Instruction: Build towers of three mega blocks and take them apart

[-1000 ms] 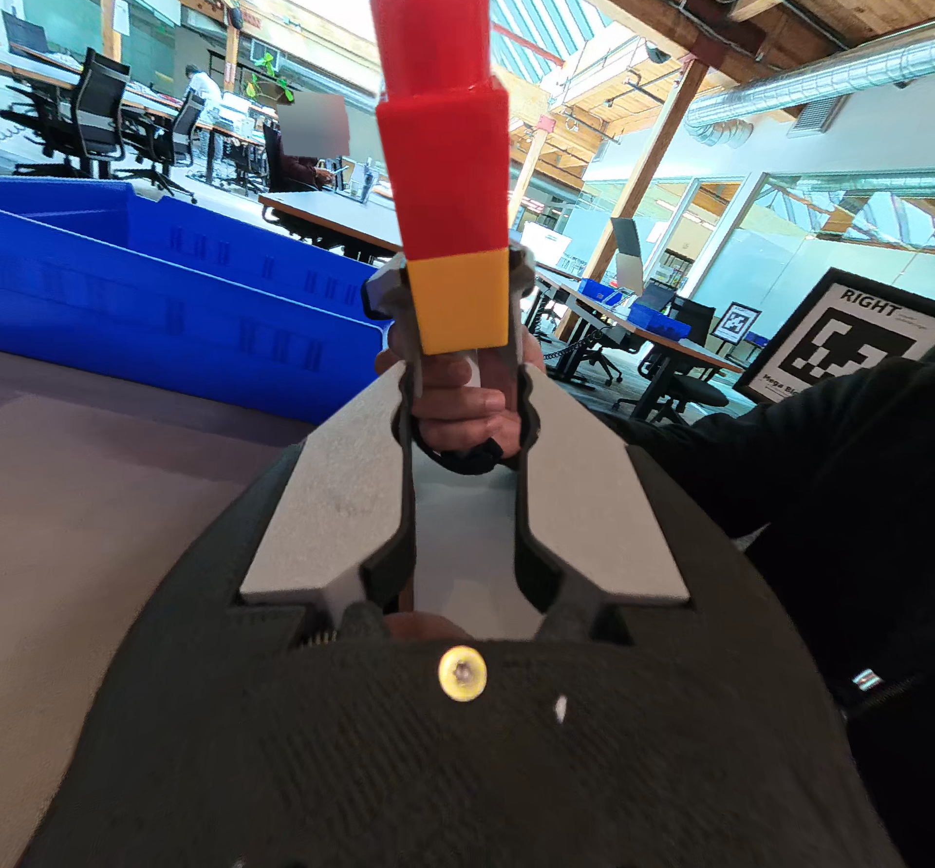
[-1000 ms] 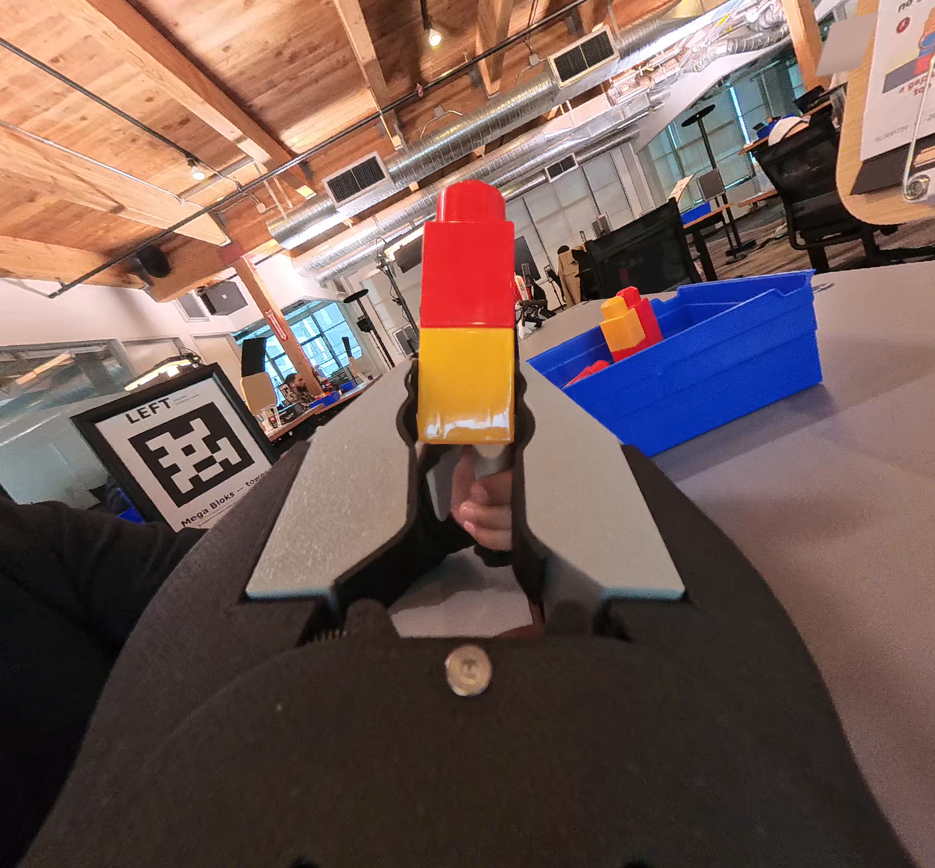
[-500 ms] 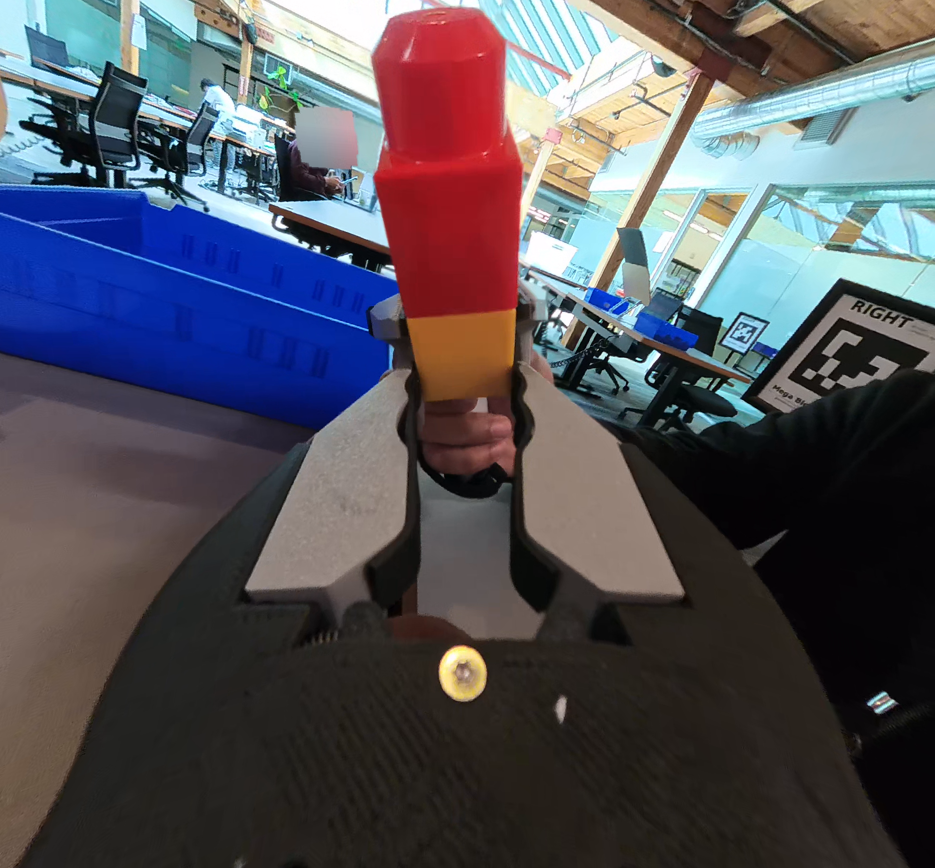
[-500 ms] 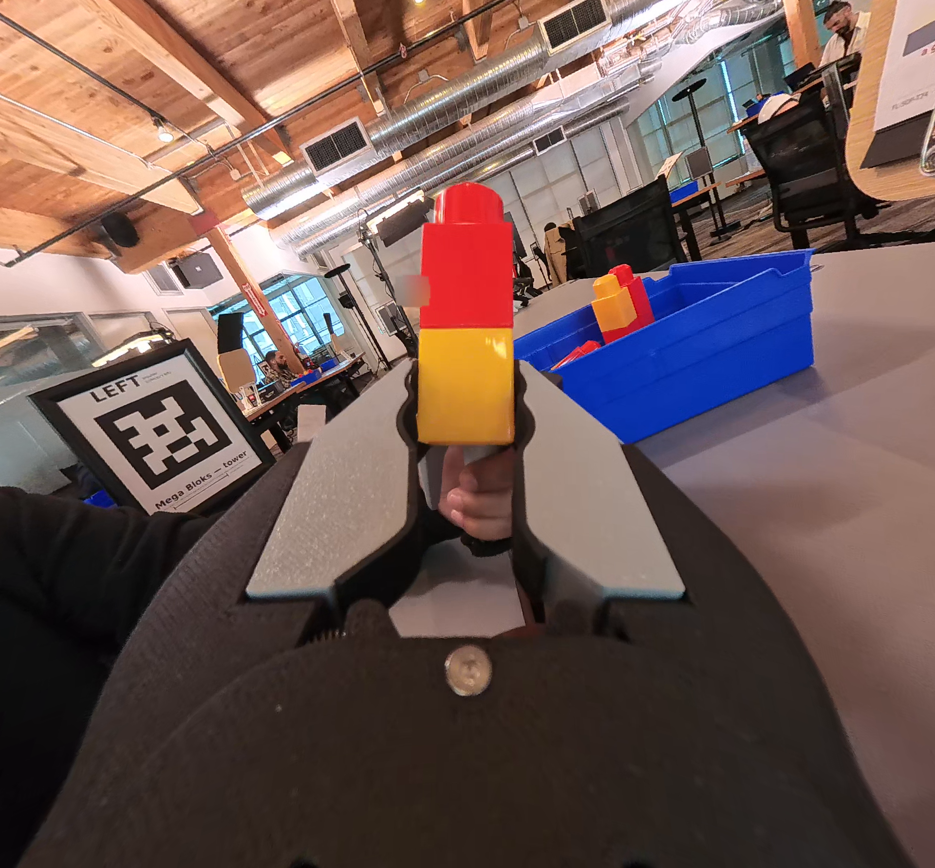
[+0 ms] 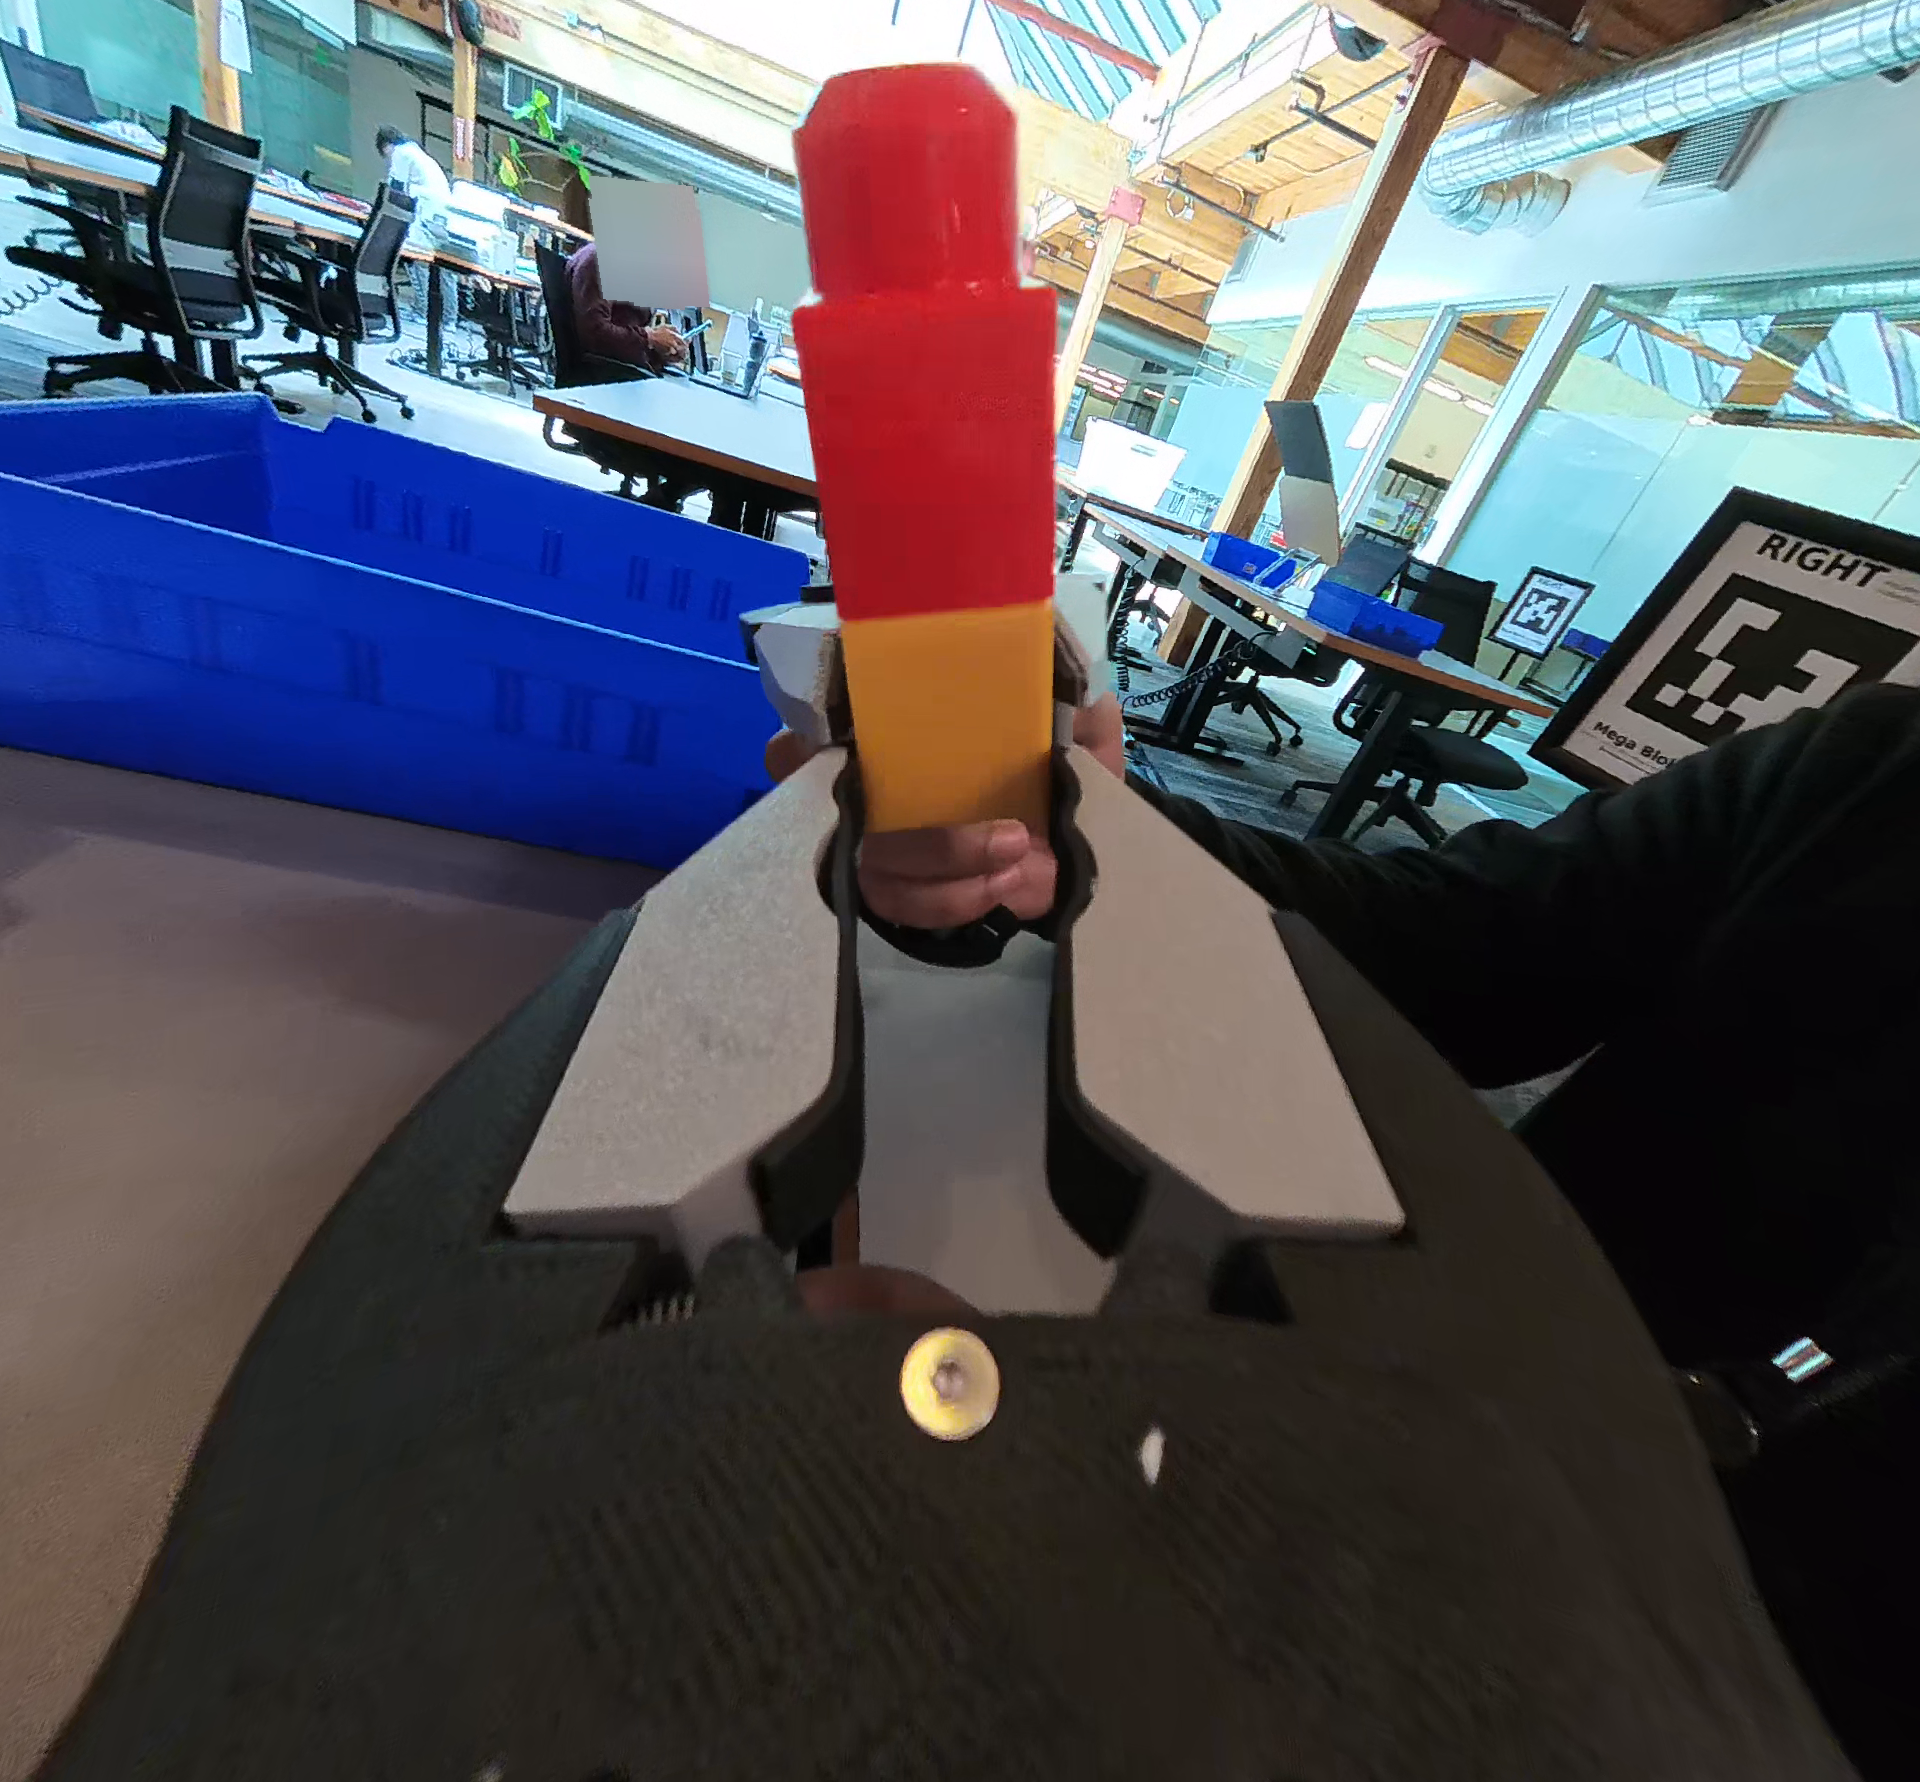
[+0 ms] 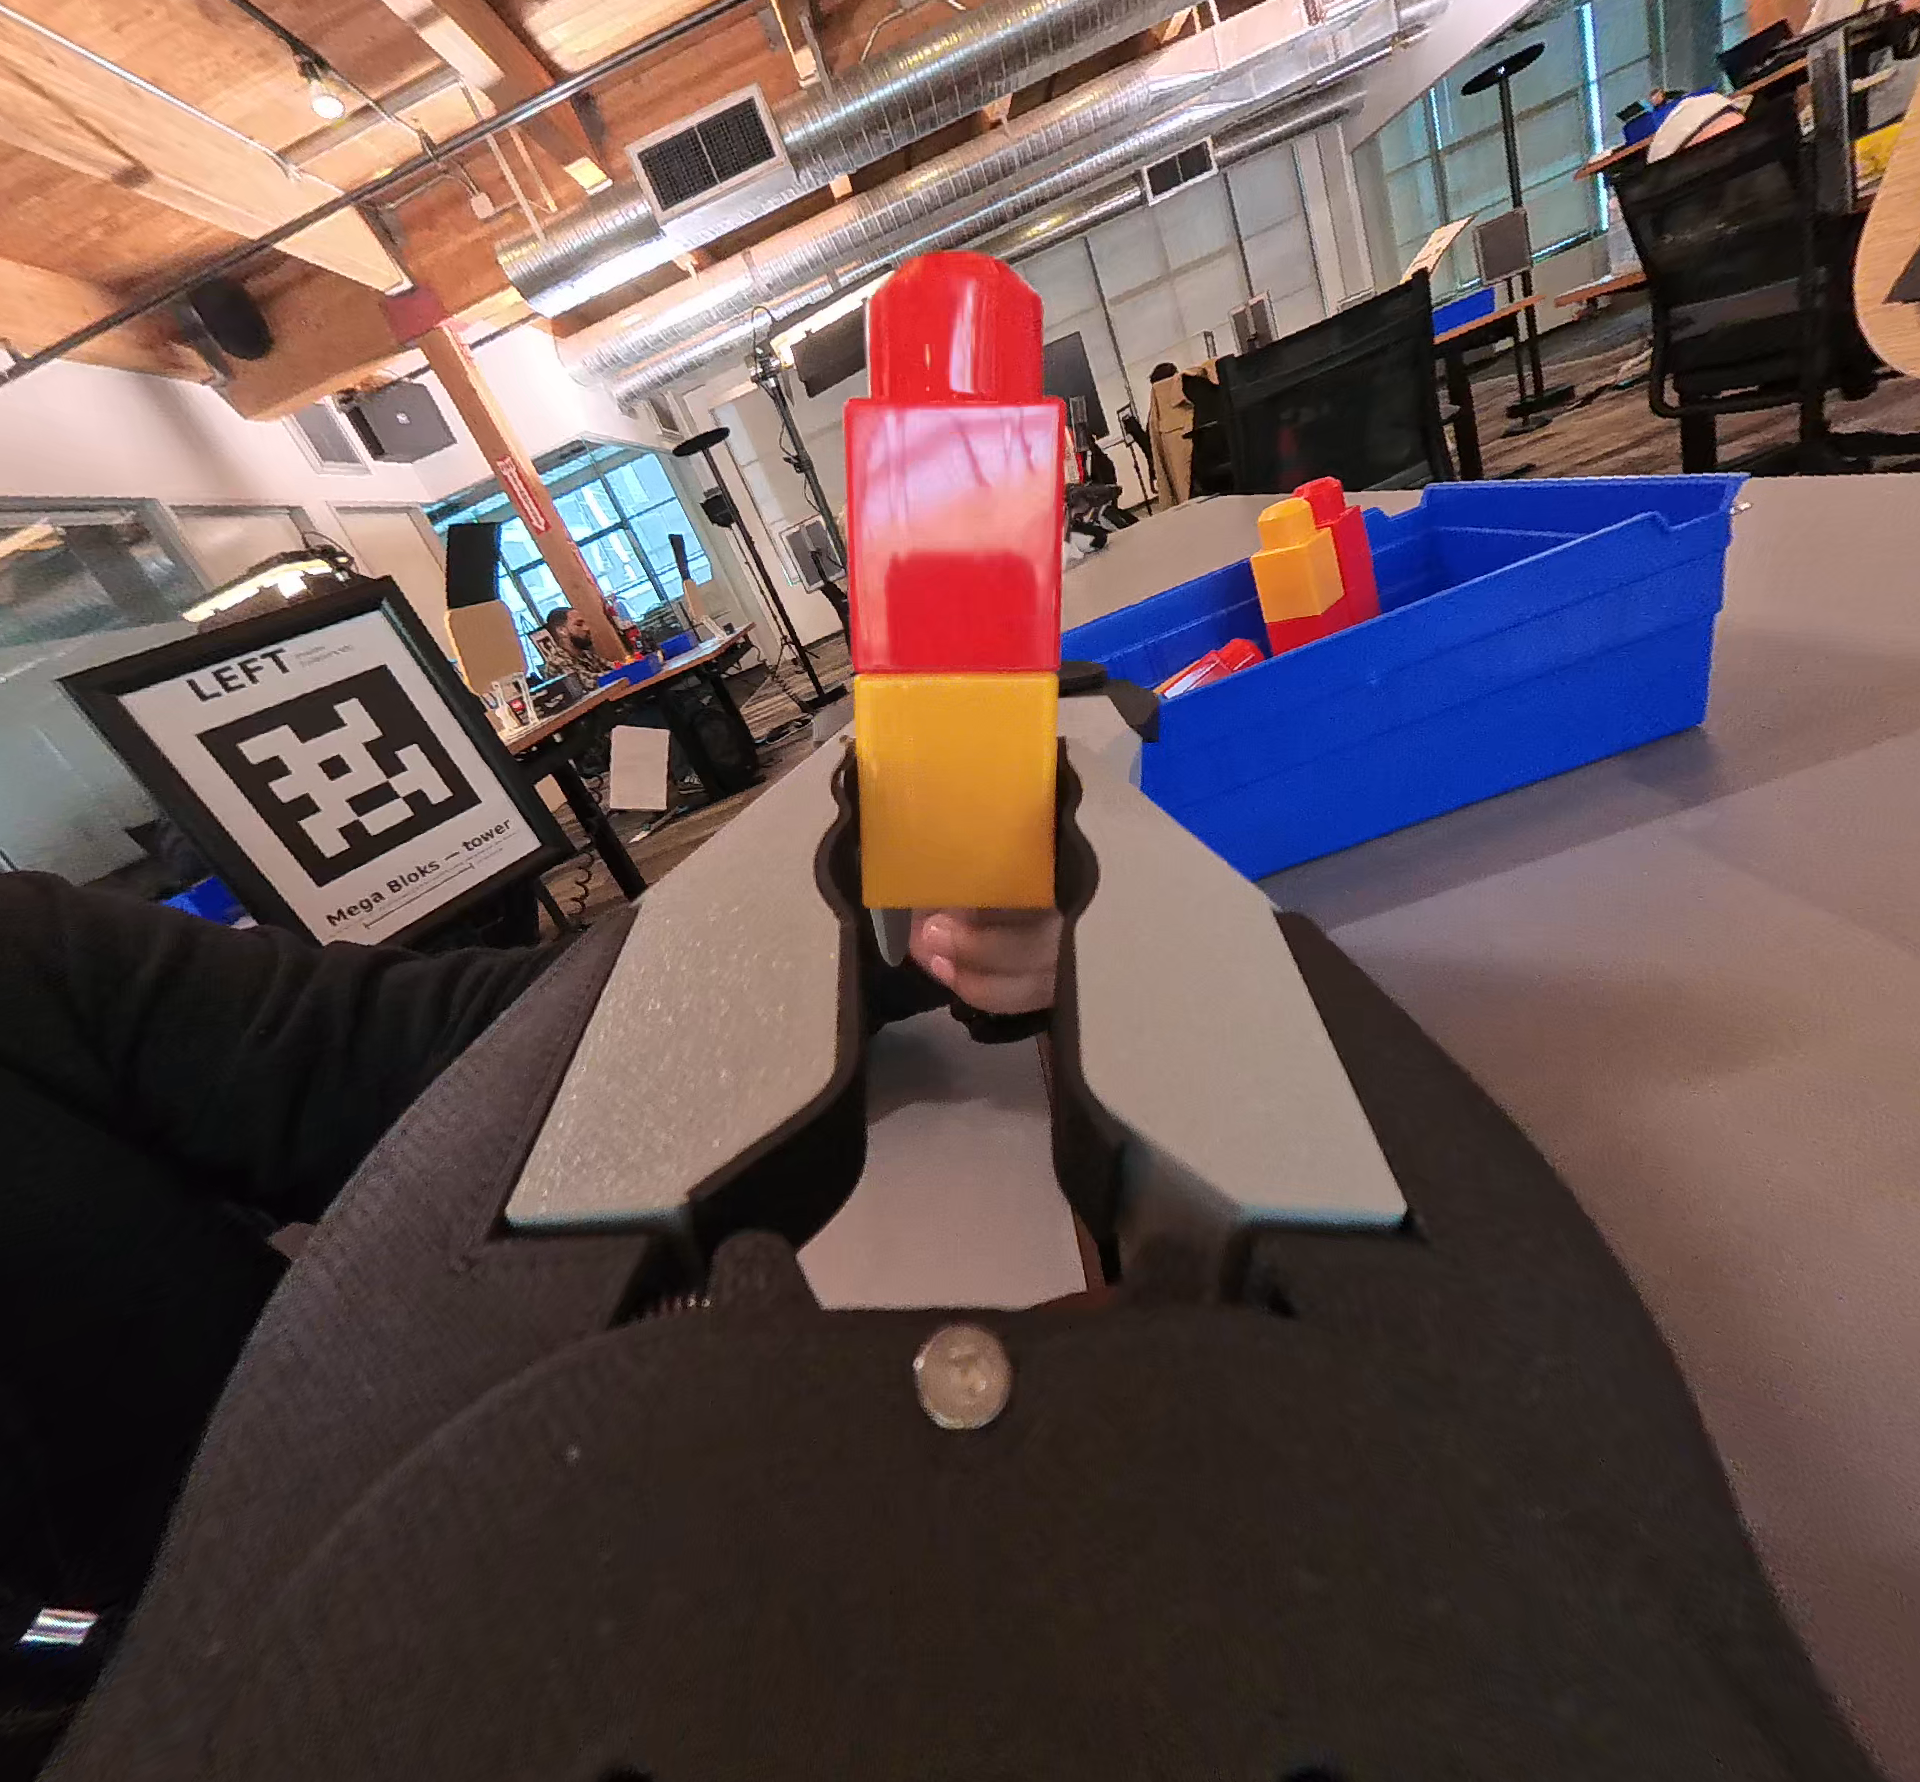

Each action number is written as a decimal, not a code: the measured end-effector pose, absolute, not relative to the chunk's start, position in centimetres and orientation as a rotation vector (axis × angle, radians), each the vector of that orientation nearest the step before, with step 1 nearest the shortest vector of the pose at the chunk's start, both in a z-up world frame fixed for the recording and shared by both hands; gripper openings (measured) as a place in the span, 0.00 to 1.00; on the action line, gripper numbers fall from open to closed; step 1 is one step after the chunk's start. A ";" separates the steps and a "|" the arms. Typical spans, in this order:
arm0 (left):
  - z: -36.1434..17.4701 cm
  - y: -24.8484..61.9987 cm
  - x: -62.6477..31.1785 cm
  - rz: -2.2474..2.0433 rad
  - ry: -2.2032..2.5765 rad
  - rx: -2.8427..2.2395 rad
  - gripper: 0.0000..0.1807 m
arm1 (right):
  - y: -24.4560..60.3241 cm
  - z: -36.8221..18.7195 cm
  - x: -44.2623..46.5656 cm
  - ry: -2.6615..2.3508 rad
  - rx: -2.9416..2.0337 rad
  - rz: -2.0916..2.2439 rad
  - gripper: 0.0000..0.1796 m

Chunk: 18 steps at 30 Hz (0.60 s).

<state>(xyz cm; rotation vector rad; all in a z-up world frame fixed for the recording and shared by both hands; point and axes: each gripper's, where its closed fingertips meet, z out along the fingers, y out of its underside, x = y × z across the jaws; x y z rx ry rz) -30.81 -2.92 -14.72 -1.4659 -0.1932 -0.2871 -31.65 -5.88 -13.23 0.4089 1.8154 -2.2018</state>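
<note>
A two-block stack, a red block (image 5: 925,444) on a yellow block (image 5: 945,714), is held upright above the grey table (image 5: 208,1057). My left gripper (image 5: 951,782) is shut on the yellow block. My right gripper (image 6: 956,802) is shut on the same yellow block (image 6: 956,787) from the opposite side, with the red block (image 6: 951,548) above it. Each view shows the other gripper's grey tips (image 5: 795,683) and a hand (image 5: 945,865) just behind the stack. The stack's underside is hidden.
A blue bin (image 6: 1455,693) stands on the table beyond the stack and holds a yellow-and-red block stack (image 6: 1314,574) and a red block (image 6: 1210,667). The bin also shows in the left wrist view (image 5: 364,610). Framed marker signs (image 5: 1766,652) (image 6: 322,766) stand at the table's sides. My two grippers' fingertips are within a few centimetres of each other.
Both grippers have tilted downward together, still holding the stack. More of the table and bin show in the right wrist view. The grip is unchanged.
</note>
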 end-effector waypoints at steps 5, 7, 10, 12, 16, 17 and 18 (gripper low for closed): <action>-14.6 -2.9 -30.8 -0.283 -0.195 -1.460 0.19 | -5.8 -13.2 -31.6 1.807 0.407 -2.199 0.19; -14.7 -3.0 -30.8 -0.298 -0.195 -1.460 0.19 | -5.8 -13.1 -31.7 1.799 0.410 -2.200 0.19; -15.0 -3.0 -30.8 -0.307 -0.195 -1.476 0.18 | -4.7 -12.0 -32.3 1.712 0.439 -2.281 0.18; -15.2 -2.9 -30.7 -0.311 -0.194 -1.483 0.18 | -3.7 -11.3 -32.6 1.629 0.449 -2.314 0.17; -15.9 -2.5 -30.4 -0.326 -0.188 -1.520 0.18 | -3.4 -11.1 -32.7 1.612 0.452 -2.316 0.17; -16.1 -2.3 -30.3 -0.327 -0.187 -1.533 0.18 | -3.6 -11.2 -32.6 1.630 0.446 -2.307 0.18; -16.3 -2.2 -30.4 -0.321 -0.192 -1.543 0.18 | -3.9 -11.4 -32.5 1.648 0.441 -2.291 0.20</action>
